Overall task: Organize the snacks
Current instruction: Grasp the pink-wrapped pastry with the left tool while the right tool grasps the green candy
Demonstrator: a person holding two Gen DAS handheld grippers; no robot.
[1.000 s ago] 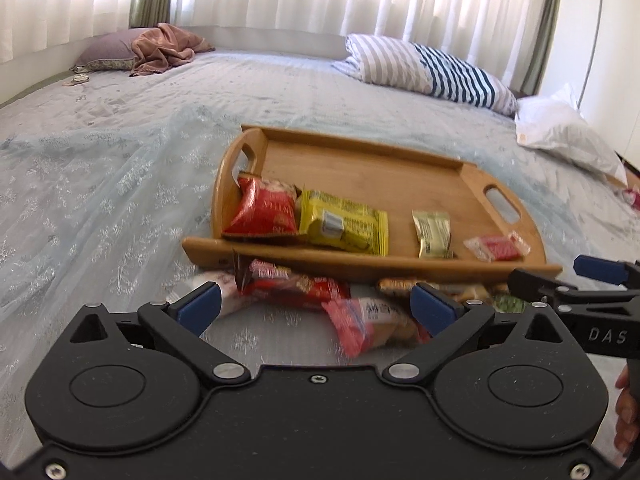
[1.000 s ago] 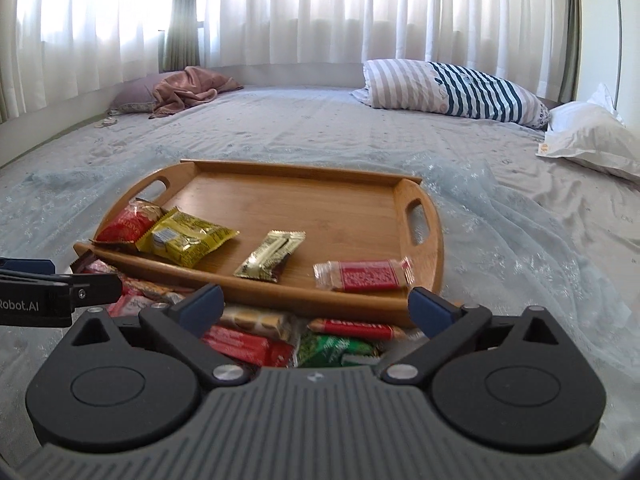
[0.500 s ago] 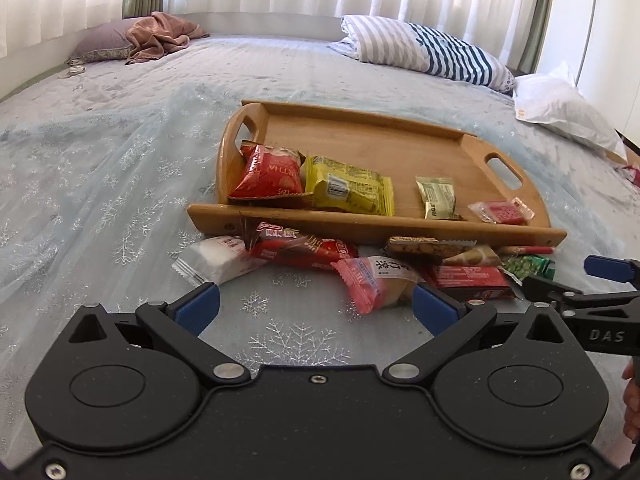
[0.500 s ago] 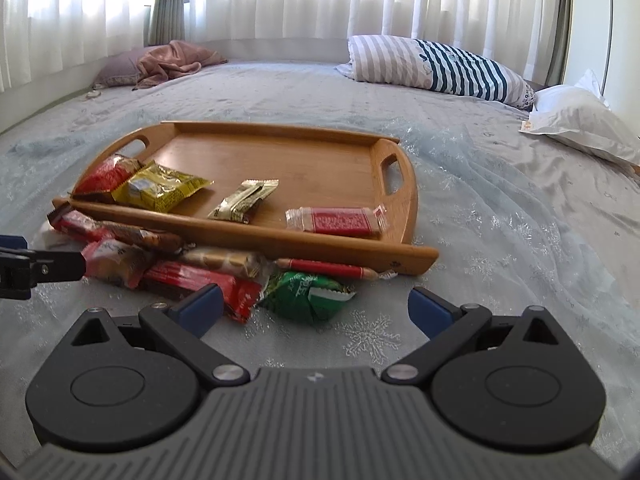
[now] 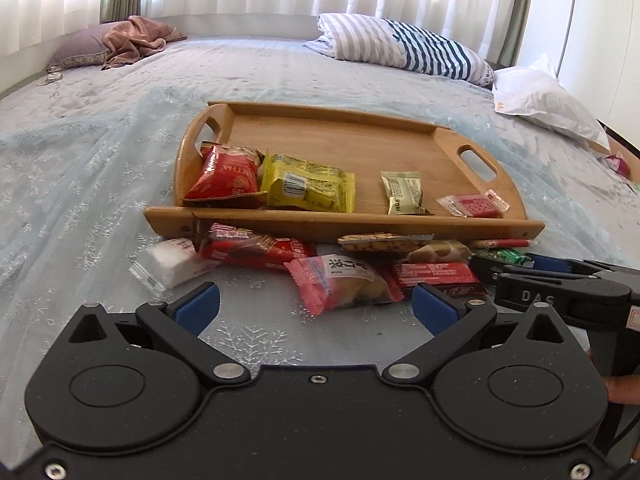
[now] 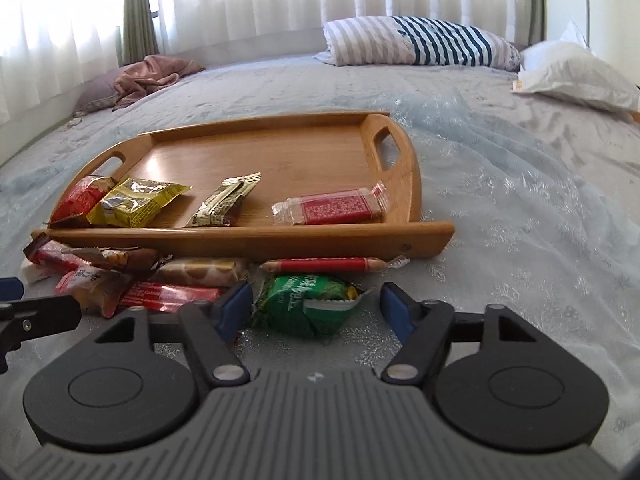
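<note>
- Green snack packet [image 6: 308,304]: lies on the bedspread [image 6: 520,240] in front of the wooden tray [image 6: 248,236], between the spread fingers of the right gripper [image 6: 316,310], untouched by either.
- Loose snacks: a thin red stick [image 6: 320,265] and a red bar [image 6: 168,293] lie just beside the packet; four packets already sit in the tray.
- Risk: the closing fingers could catch the red bar's end or crush the soft packet, because the pile is crowded.
- Right gripper: low, level, pointed at the tray.
- Left gripper [image 5: 316,306]: jaws wide apart, empty, facing the pink packet [image 5: 344,284].
</note>
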